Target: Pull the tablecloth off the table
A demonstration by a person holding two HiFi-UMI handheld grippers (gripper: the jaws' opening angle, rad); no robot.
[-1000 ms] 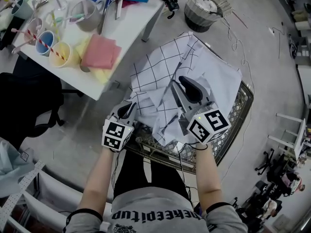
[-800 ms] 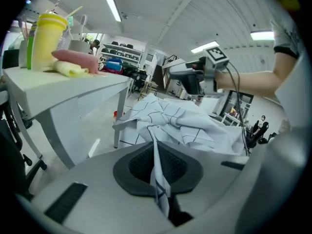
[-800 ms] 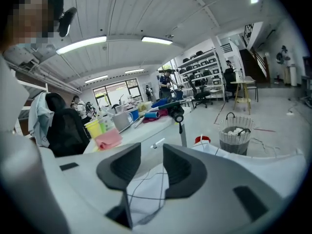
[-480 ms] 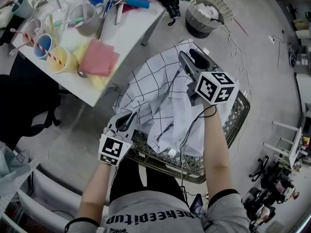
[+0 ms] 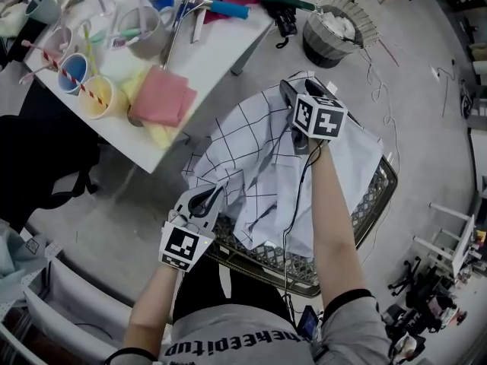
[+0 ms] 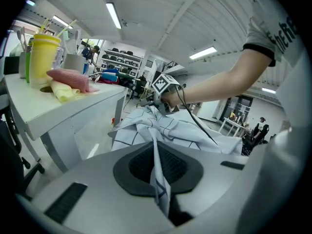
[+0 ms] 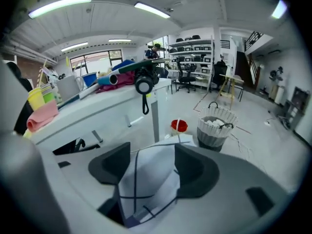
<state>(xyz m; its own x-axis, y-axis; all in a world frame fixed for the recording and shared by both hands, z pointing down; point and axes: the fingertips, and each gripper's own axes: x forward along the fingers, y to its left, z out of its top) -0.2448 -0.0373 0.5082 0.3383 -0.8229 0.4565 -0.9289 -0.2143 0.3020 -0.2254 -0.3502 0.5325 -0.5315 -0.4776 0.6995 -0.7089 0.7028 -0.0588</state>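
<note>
cloth: the tablecloth [image 5: 259, 150], white with a black grid, lies bunched and creased on top of the mesh table [image 5: 365, 196]; it is not spread flat
left gripper: the left gripper [image 5: 207, 198] is clamped on a thin fold at the cloth's near-left edge; the fold runs straight between its pads
right gripper: the right gripper [image 5: 293, 93] is reached out over the far side of the cloth, jaws wide and just been opening; cloth sits in the gap, but the pads are not pressing on it
table: the near rim and right side of the mesh are bare; the rest is under cloth
surroundings: white desk [image 5: 221, 40] with cups and sponges just beside to the left, wire bin [image 5: 335, 33] beyond
done: cloth loosened and gathered up, one edge gripped
left to do: looks like roughly half; the right side needs a fresh grip, then the whole cloth has to come clear of the table
risk: cloth could snag on the mesh rim
</note>
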